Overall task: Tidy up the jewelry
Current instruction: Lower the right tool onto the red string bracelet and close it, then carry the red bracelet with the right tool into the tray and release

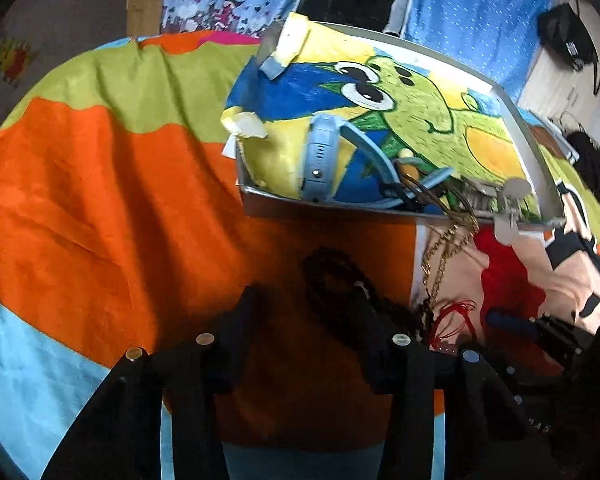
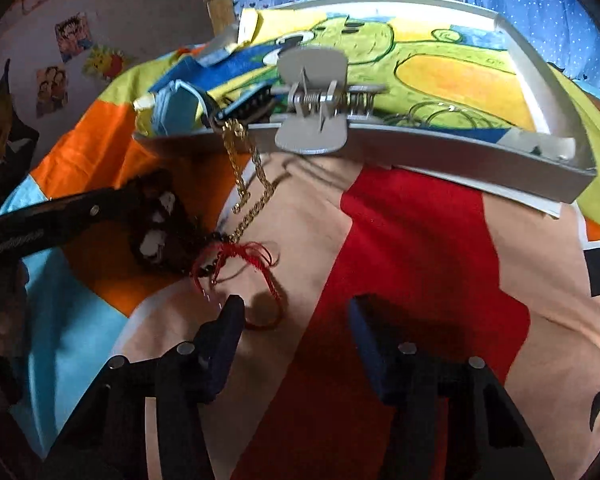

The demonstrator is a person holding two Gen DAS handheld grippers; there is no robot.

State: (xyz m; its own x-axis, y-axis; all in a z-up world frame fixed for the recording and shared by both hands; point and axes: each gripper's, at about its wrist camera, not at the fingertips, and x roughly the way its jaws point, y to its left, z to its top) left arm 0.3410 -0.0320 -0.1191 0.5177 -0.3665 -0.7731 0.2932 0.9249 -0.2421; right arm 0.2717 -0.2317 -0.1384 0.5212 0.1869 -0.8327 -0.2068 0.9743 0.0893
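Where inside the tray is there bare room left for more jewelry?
Free: the tray's far middle, over the frog drawing, behind the grey clip. Crowded: near wall, with blue watch, gold chain draped over it, and thin hoops.

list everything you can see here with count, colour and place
shallow grey tray: one, frog drawing inside, on the bedspread
light blue wristwatch: one, in the tray's left end
grey spring clip: one, on the tray's near rim
gold chain necklace: one, hanging over the rim onto the cloth
dark beaded bracelet: one, on the orange patch
red cord bracelet: one, below the chain
thin wire rings: several, in the tray
left gripper: black, open, over the beads
right gripper: black, open, by the red cord
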